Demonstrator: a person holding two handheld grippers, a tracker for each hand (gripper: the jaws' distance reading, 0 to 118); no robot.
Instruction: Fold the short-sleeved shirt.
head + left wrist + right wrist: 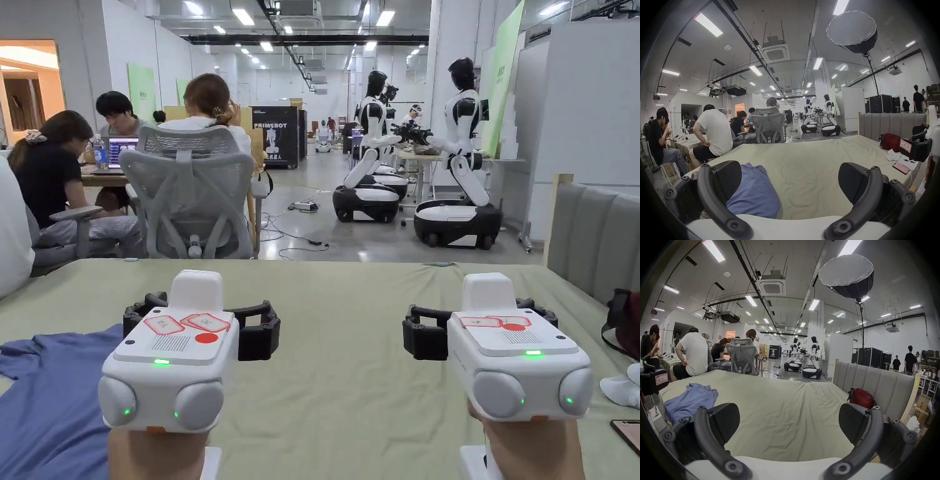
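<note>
Left white two-jaw gripper: jaws wide, empty.
Right white two-jaw gripper: likewise (poised to start).
Crumpled blue short-sleeved shirt: unfolded on pale-green bed sheet, left.

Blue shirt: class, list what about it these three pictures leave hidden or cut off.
- Head view: the blue shirt runs off the left and bottom edges; the left tool covers part.
- Left gripper view: that tool's jaw hides its left side.
- Right gripper view: crumpled, so sleeves and collar cannot be told apart.
</note>
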